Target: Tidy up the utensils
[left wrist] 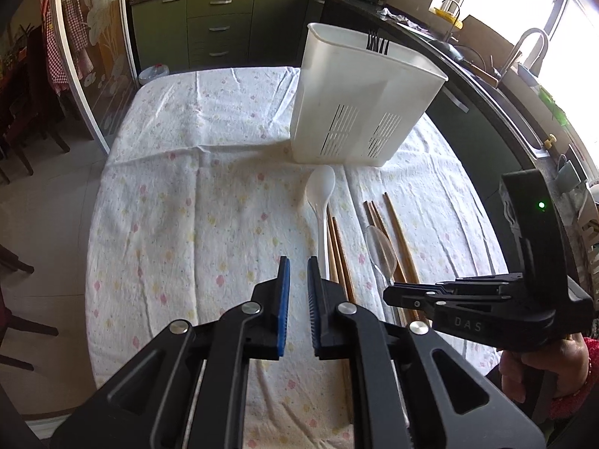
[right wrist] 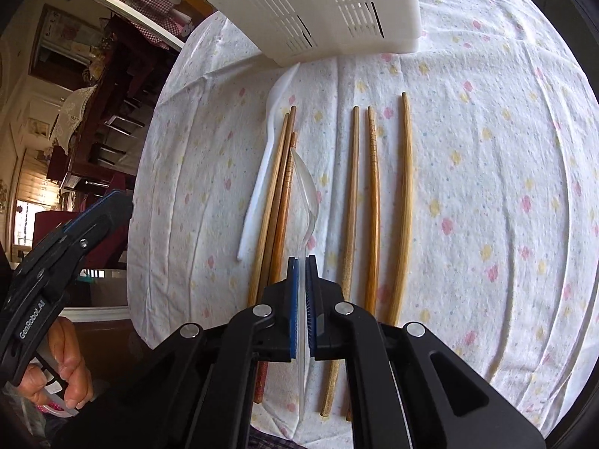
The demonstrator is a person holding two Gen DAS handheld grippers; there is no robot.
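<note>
So, snapshot of your rig, biggest item first:
Table: floral cloth covered all of it, creased.
Holder: white slotted utensil holder stood upright at the far side of the cloth; black fork tines poked above its rim.
Chopsticks: six wooden chopsticks lay flat in two loose groups of three, near the holder's base.
White spoon: white plastic spoon lay left of the chopsticks, bowl toward the holder.
Clear spoon: clear plastic spoon was lifted over the chopsticks, bowl forward, handle running back between your right pads.
Right gripper: your right gripper was clamped tight on the clear spoon's handle.
Left gripper: your left gripper hovered over the cloth, just left of the white spoon; jaws nearly closed, narrow gap, nothing in them.
</note>
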